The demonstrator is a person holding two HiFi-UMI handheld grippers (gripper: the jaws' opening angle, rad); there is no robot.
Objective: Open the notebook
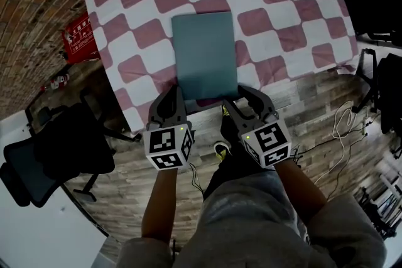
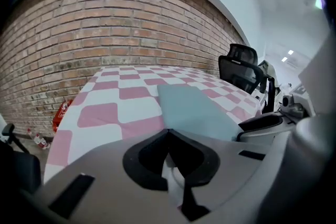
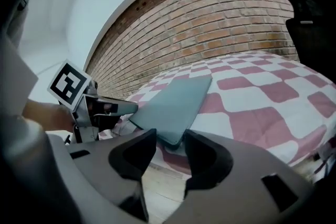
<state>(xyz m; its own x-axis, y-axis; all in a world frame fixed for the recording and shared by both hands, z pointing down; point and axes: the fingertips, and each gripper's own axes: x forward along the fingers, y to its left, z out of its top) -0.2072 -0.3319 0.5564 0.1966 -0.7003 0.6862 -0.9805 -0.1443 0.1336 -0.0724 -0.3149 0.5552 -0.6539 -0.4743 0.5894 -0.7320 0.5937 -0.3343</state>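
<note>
A closed teal notebook [image 1: 204, 53] lies flat on the pink-and-white checked tablecloth [image 1: 138, 3], its near short edge by the table's front edge. My left gripper [image 1: 174, 97] hovers at the notebook's near left corner; in the left gripper view the left gripper [image 2: 168, 134] has its jaw tips meeting, with nothing between them, and the notebook [image 2: 194, 110] lies just ahead to the right. My right gripper [image 1: 242, 96] is at the near right corner. In the right gripper view the right gripper [image 3: 170, 141] stands open, and the notebook's [image 3: 176, 102] near corner shows just beyond the gap, untouched.
A brick wall [image 2: 105, 34] runs behind the table. A black office chair [image 1: 56, 154] stands at the left on the wood floor, near a red packet [image 1: 78, 39]. White cables [image 1: 342, 122] trail on the floor at the right. The tablecloth hangs over the front edge.
</note>
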